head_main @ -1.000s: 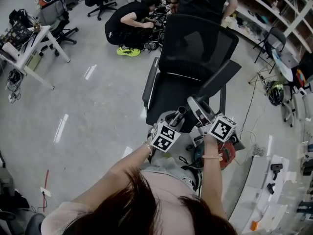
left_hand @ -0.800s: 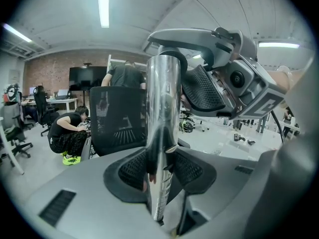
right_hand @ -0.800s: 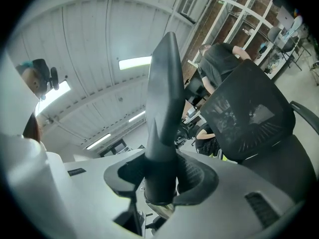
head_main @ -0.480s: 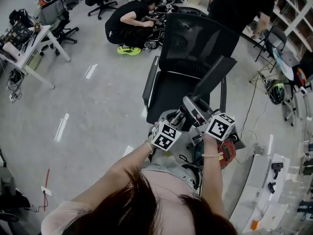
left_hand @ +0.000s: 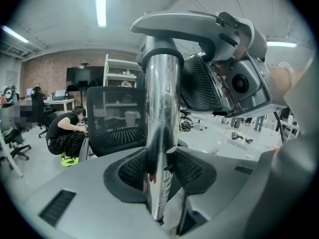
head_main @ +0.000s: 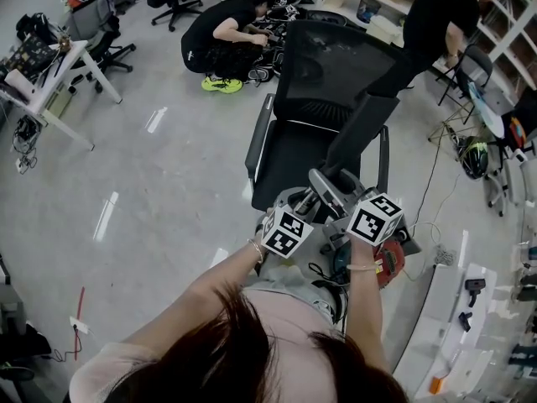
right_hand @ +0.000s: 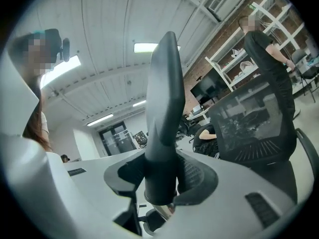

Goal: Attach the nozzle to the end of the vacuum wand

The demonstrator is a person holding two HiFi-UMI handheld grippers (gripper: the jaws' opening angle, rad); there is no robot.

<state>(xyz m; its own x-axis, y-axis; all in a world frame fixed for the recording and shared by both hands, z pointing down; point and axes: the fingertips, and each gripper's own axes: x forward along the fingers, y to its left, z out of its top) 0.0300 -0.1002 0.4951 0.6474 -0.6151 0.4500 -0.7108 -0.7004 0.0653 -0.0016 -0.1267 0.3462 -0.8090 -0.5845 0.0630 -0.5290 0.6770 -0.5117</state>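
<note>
L gripper (left_hand: 159, 183) clamped on wand (left_hand: 159, 108) | R gripper (right_hand: 159, 178) clamped on nozzle (right_hand: 164, 108) | 2 parts held up near chair (head_main: 336, 65), nozzle base at wand end | seated? can't tell | left: push fully on

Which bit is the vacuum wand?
Start at the black mesh office chair; the person stands just before it. The wand is the tube in the left gripper: mirror-shiny metal, unlike the dull dark grey nozzle in the right gripper.

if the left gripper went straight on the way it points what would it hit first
Probably the black office chair: its seat lies right ahead of the left gripper, beyond the wand it holds, though depth is unclear.
</note>
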